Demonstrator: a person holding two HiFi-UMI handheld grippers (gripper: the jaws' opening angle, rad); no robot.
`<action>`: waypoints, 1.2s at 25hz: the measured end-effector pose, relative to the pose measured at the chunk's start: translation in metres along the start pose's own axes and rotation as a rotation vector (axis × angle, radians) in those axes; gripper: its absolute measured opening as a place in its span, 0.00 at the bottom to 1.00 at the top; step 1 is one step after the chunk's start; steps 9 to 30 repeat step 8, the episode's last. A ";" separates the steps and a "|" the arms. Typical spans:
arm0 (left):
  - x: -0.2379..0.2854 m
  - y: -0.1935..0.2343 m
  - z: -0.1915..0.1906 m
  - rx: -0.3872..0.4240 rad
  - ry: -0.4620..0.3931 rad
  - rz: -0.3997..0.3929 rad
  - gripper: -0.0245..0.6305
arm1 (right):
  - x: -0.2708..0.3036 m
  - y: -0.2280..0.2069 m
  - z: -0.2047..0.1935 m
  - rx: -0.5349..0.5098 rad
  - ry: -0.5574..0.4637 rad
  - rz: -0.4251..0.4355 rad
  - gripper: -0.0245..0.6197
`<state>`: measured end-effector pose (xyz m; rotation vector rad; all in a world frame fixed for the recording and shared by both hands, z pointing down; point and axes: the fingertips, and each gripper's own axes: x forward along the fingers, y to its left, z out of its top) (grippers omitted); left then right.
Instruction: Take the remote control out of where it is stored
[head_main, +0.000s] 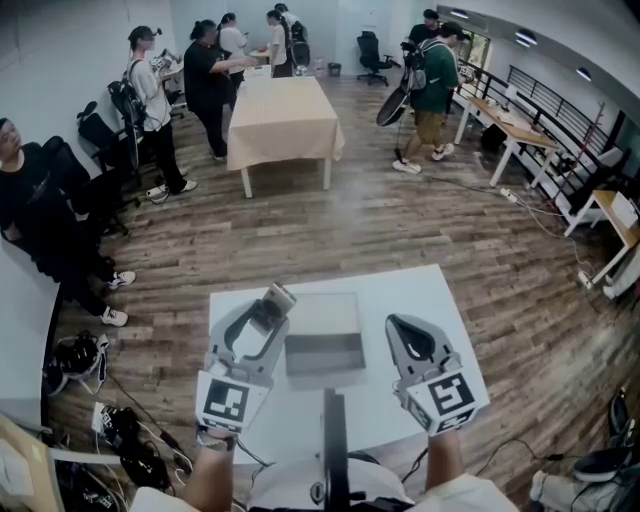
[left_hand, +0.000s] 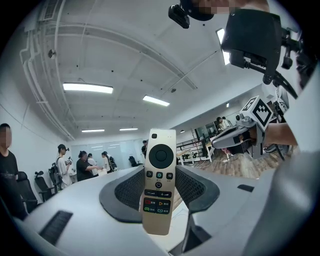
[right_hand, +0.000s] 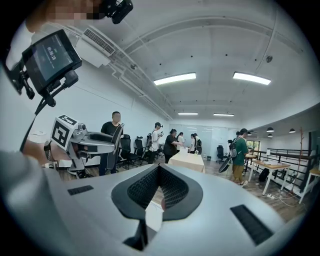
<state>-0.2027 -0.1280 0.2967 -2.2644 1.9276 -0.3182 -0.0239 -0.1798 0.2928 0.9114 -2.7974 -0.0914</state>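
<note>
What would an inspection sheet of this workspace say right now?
Surface: white table, mostly bare.
Job's things: remote control, held clear of the open grey box.
Clutter: nothing seen on the table.
Tongs: left tongs shut on the remote control; right tongs shut, empty.
Cables: tangle on the floor, left of the table.
Surroundings: wooden floor, people standing, cloth-covered table.

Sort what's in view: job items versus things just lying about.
Job: gold rectangular plastic remote control, held by the left tongs; open grey box on the white table.
Lying about: beige cloth-covered table, black office chair, tangled floor cables. Right tongs shut, idle.
</note>
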 end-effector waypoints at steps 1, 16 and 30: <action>0.000 -0.001 0.000 0.001 0.001 -0.001 0.34 | 0.000 0.000 -0.001 0.001 -0.001 0.000 0.04; 0.002 -0.010 0.005 0.008 -0.013 -0.001 0.34 | -0.007 -0.008 -0.004 0.002 0.002 -0.010 0.04; 0.002 -0.010 0.005 0.008 -0.013 -0.001 0.34 | -0.007 -0.008 -0.004 0.002 0.002 -0.010 0.04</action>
